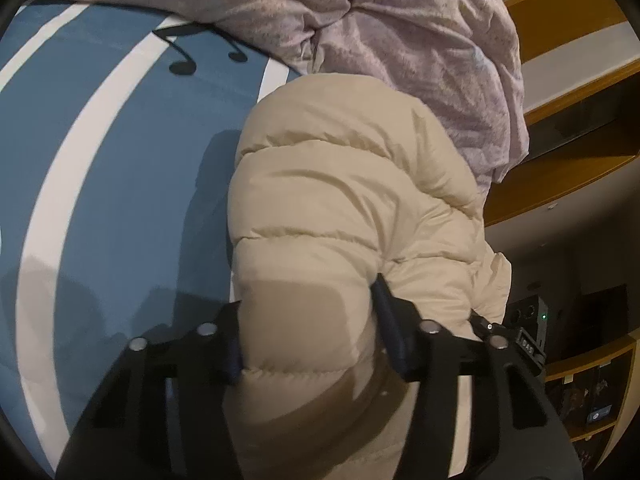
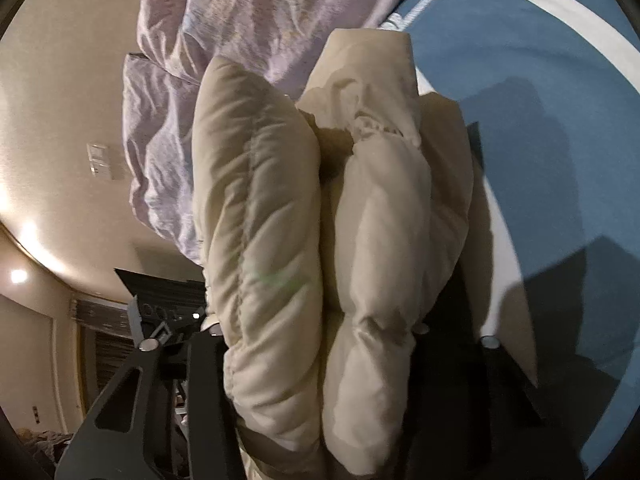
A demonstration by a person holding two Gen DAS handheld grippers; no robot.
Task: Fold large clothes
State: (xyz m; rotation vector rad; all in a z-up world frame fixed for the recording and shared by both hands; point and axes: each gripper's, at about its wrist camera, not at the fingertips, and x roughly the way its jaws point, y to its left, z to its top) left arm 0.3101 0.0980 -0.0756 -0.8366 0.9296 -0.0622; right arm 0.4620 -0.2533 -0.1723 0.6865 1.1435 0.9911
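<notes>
A cream puffer jacket (image 1: 344, 184) lies bundled on a blue bed sheet (image 1: 132, 168) with white stripes. My left gripper (image 1: 308, 332) is shut on one padded roll of it, and both dark pads (image 1: 390, 320) dent the fabric. In the right wrist view the jacket (image 2: 260, 208) shows as two thick folded layers that fill the space between the fingers. My right gripper (image 2: 340, 280) is shut on them. Its right finger (image 2: 476, 144) shows along the jacket's edge, while the left one is mostly hidden behind the padding.
A crumpled lilac duvet (image 1: 400, 40) is heaped just beyond the jacket. Wooden shelves (image 1: 568, 168) stand to the right in the left wrist view. A beige wall with a switch plate (image 2: 100, 160) is on the left in the right wrist view.
</notes>
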